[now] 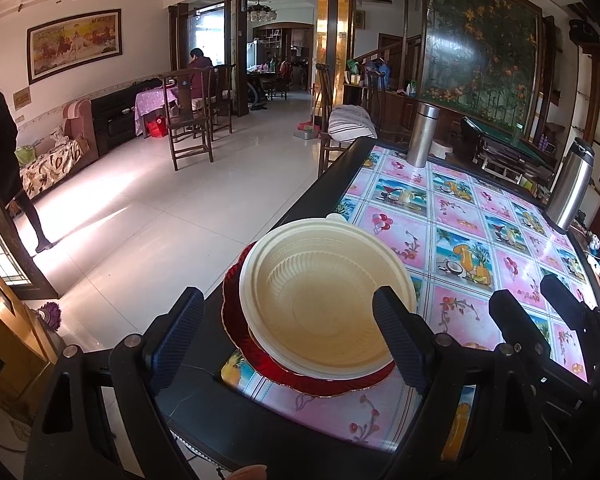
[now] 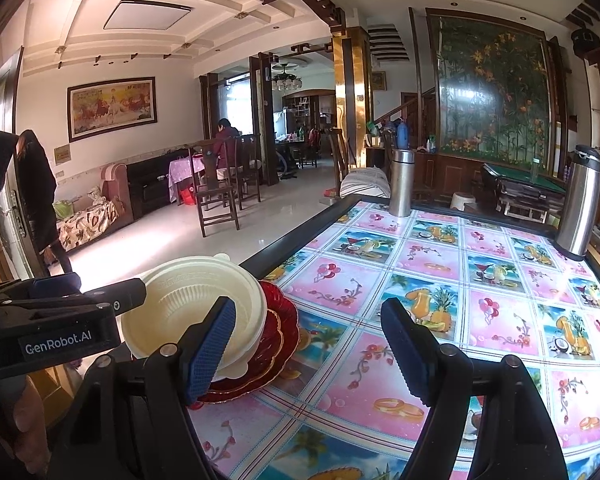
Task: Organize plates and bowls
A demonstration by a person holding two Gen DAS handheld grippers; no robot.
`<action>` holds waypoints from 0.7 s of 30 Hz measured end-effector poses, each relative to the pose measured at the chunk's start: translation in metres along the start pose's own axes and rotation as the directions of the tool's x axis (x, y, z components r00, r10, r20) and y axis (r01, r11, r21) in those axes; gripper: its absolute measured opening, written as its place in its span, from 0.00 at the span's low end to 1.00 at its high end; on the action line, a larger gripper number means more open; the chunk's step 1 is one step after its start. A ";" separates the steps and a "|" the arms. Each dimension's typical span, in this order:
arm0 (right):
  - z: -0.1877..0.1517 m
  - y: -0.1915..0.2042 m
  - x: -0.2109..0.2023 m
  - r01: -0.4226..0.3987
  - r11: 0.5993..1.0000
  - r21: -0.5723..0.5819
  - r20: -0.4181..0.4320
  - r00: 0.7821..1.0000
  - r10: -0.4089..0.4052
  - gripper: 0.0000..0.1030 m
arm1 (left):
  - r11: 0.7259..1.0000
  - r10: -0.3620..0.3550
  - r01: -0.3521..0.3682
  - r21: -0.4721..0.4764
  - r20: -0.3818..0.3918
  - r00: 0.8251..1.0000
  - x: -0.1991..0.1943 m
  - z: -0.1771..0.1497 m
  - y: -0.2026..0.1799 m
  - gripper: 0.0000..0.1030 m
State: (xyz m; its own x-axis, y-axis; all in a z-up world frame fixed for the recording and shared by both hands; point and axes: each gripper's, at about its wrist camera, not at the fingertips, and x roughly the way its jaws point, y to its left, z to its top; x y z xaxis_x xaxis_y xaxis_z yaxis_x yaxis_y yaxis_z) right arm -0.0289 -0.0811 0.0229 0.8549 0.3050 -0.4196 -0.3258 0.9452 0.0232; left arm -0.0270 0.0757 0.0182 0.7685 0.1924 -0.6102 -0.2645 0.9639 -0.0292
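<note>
**Bowls stacked on red plates at the desk's near-left corner**

In the left wrist view, the left gripper (image 1: 288, 336) frames the stack in the lower centre of the frame: a cream bowl (image 1: 324, 304) sits on a red plate (image 1: 236, 320), and both lie directly ahead between its wide-open jaws, which hold nothing. Whether the right-hand pad touches the bowl's rim cannot be told.

In the right wrist view, the stack appears at lower left, by the edge of the desk (image 2: 440, 280). The right gripper (image 2: 312, 344) points past it toward bare tablecloth; its jaws also stand wide apart and empty, with the bowl just beyond the left pad. The left gripper looks nearer and better lined up, so any next grasp likely falls to it.
</note>
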 end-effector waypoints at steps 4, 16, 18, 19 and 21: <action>0.002 0.002 0.000 -0.003 1.000 -0.002 0.002 1.000 0.003 0.75 | 1.000 0.000 0.000 0.000 0.000 1.000 0.000 0.000 0.000 0.84; 0.006 0.012 0.002 -0.019 1.000 -0.017 0.007 1.000 0.019 0.75 | 1.000 0.003 -0.003 -0.005 -0.004 1.000 0.001 0.000 0.005 0.84; 0.007 0.013 0.003 -0.019 1.000 -0.016 0.009 1.000 0.020 0.75 | 1.000 0.004 -0.004 -0.006 -0.006 1.000 0.002 0.000 0.006 0.84; 0.007 0.014 0.003 -0.020 1.000 -0.016 0.010 1.000 0.020 0.75 | 1.000 0.004 -0.004 -0.007 -0.006 1.000 0.002 0.000 0.007 0.84; 0.007 0.014 0.003 -0.020 1.000 -0.017 0.010 1.000 0.020 0.75 | 1.000 0.004 -0.004 -0.008 -0.007 1.000 0.003 0.000 0.008 0.84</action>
State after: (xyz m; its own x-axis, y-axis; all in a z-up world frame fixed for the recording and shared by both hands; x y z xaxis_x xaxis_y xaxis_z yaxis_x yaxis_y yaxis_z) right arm -0.0281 -0.0666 0.0281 0.8522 0.3247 -0.4103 -0.3492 0.9369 0.0163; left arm -0.0273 0.0844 0.0165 0.7632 0.1954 -0.6159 -0.2728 0.9615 -0.0331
